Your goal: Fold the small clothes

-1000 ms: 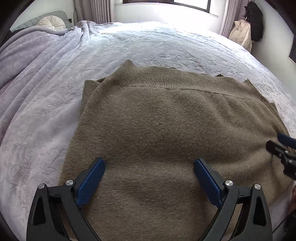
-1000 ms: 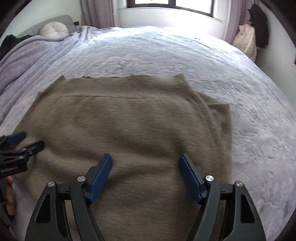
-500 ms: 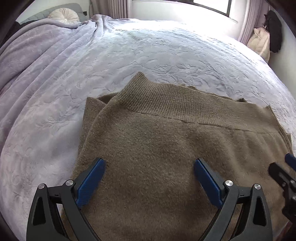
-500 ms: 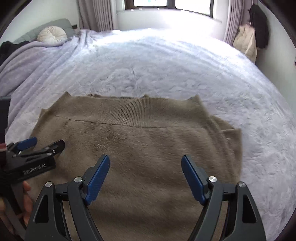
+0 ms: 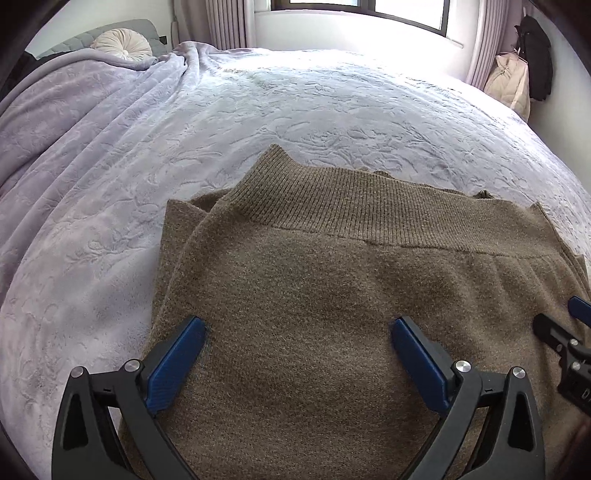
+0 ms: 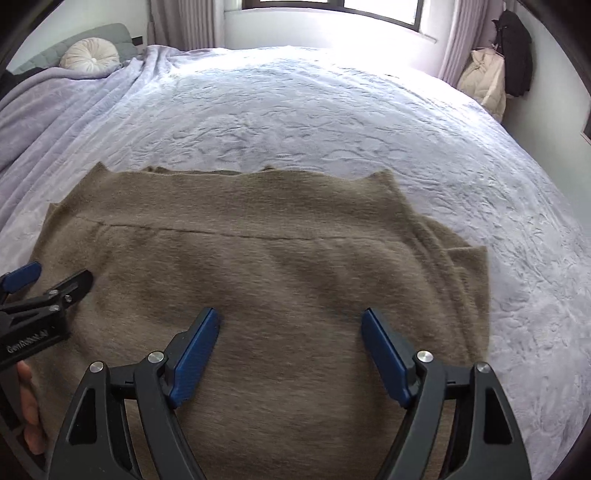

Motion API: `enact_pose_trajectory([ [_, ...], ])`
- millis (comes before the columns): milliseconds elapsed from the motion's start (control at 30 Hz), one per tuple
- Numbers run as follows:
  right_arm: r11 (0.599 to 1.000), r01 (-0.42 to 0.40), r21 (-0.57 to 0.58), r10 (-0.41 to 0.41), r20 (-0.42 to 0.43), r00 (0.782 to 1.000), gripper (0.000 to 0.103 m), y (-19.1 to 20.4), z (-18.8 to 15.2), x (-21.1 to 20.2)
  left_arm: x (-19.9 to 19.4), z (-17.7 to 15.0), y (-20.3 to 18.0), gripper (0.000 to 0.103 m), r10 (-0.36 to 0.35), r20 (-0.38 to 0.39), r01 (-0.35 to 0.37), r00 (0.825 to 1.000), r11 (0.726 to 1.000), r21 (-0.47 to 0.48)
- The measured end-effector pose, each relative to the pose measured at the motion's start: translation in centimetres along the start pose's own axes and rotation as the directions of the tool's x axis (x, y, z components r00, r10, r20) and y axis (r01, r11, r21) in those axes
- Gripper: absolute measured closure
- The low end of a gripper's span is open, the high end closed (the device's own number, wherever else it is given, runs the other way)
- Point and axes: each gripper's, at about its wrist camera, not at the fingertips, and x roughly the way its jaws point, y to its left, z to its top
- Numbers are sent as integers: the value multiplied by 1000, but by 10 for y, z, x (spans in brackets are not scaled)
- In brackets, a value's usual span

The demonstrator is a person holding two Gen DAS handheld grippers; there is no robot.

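Sweater [image 5: 314, 314] beneath wide-spread left gripper [image 5: 297, 328].

One brown knitted sweater [image 5: 332, 314] lies on the bed, and it has one ribbed band [image 5: 369, 206] along its far edge. One lilac embossed bedspread [image 5: 332, 110] covers the mattress, and one lilac blanket [image 5: 74, 110] is draped at the left side. One round cream cushion [image 5: 122, 43] sits at the grey headboard [image 6: 92, 37]. Two grippers show: the left gripper [image 5: 297, 338] and the right gripper [image 6: 290, 328], each with two blue-padded fingers, four in all. Two garments hang at the right wall: one cream jacket [image 6: 484, 77] and one black coat [image 6: 515, 51]. One window [image 6: 332, 3] has two curtains.
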Motion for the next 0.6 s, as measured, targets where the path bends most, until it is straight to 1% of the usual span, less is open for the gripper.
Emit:
enact_pose_trajectory([
  [100,999,17,32,-17,1,1000,21,-27,-3,-1,0,1,3,1,-17,-8,17,1000,1000,5],
  [200,996,32,88,-32,-6,999,22,-56,-4,-2,0,1,6,1,-29,-18,29,999,999,16],
  [267,993,-13,118,14,-8,1000,23,-68,-4,-5,-1,3,8,1,-35,-33,36,999,999,19],
  [333,991,-27,130,26,3,1000,23,-72,-3,-12,-6,6,8,1,-28,-33,29,999,999,16],
  [367,990,-31,138,28,22,999,22,-72,-2,-19,-10,9,8,1,-34,-25,34,999,999,10],
  [433,988,-48,145,39,62,997,22,-68,6,-25,-11,17,5,1,-70,-22,70,997,997,-9],
  [467,989,-49,142,40,65,997,22,-63,14,-23,-9,21,2,1,-69,-28,69,997,998,-13],
  [533,991,-42,125,38,31,999,22,-50,32,-10,3,30,-8,1,-12,-56,12,998,1000,10],
  [600,996,-36,87,38,-24,999,22,-38,45,9,20,35,-10,1,35,-109,-33,993,999,17],
])
